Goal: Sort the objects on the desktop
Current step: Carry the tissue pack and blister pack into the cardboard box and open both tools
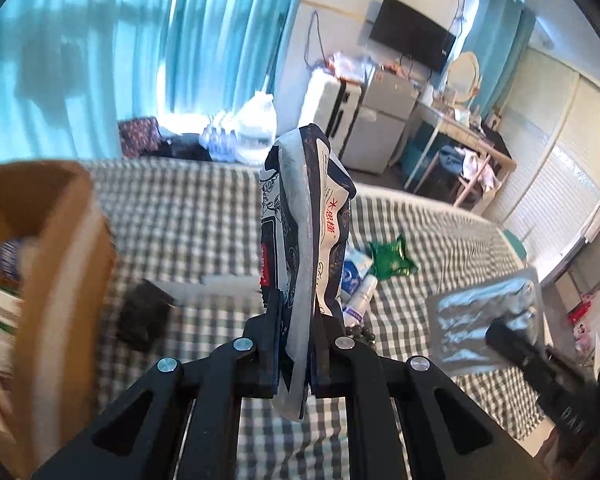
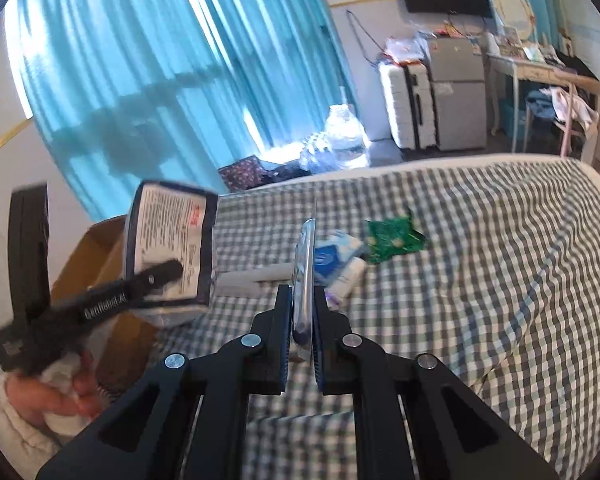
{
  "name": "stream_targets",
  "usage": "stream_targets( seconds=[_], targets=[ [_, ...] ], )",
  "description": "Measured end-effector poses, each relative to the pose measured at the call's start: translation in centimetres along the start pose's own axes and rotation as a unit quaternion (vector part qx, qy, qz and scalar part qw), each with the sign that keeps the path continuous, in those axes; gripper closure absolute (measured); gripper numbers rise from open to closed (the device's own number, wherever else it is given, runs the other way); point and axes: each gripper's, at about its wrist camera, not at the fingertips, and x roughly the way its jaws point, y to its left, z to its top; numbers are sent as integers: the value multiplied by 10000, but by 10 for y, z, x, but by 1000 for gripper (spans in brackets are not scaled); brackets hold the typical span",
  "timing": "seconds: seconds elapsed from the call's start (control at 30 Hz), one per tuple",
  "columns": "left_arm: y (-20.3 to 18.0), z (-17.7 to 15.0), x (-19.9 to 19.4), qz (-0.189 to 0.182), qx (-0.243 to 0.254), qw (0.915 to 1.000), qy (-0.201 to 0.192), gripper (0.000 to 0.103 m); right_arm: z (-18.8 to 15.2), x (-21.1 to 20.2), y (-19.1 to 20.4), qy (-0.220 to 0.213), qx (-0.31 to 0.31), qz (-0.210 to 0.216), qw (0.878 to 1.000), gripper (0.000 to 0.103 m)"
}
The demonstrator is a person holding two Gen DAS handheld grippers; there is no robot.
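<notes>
My left gripper is shut on a navy-and-white packet, which stands upright between the pads. In the right wrist view that packet hangs over an open cardboard box, held by the left gripper in a hand with a white sleeve. The box fills the left edge of the left wrist view. My right gripper is shut on a thin silver foil packet, seen edge-on. From the left wrist view the foil packet shows flat at the right gripper.
On the checked bed cover lie a green packet, a blue-and-white tissue pack, a small white bottle and a long white box. A black object lies near the cardboard box. Dark beads lie by my left fingers.
</notes>
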Motion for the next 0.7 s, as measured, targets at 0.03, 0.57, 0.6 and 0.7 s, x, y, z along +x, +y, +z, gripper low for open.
stream_targets(
  seconds=[0.03,0.57,0.6,0.7],
  targets=[
    [4,3,-11,34,1,10000,-67,93,0,-6,11,-28,-87,20,10000,94],
    [110,15,-147,790,-301,9926,-873,93,2,-35,183,-133,-1346,1189,9837,94],
    [121,14,-151,893,-349,9915,-879,93,3,-30,195,-105,-1405,1289,9816,94],
    [158,13,-153,1194,-518,9885,-775,93,2,-10,223,60,-1510,1594,9756,94]
  ],
)
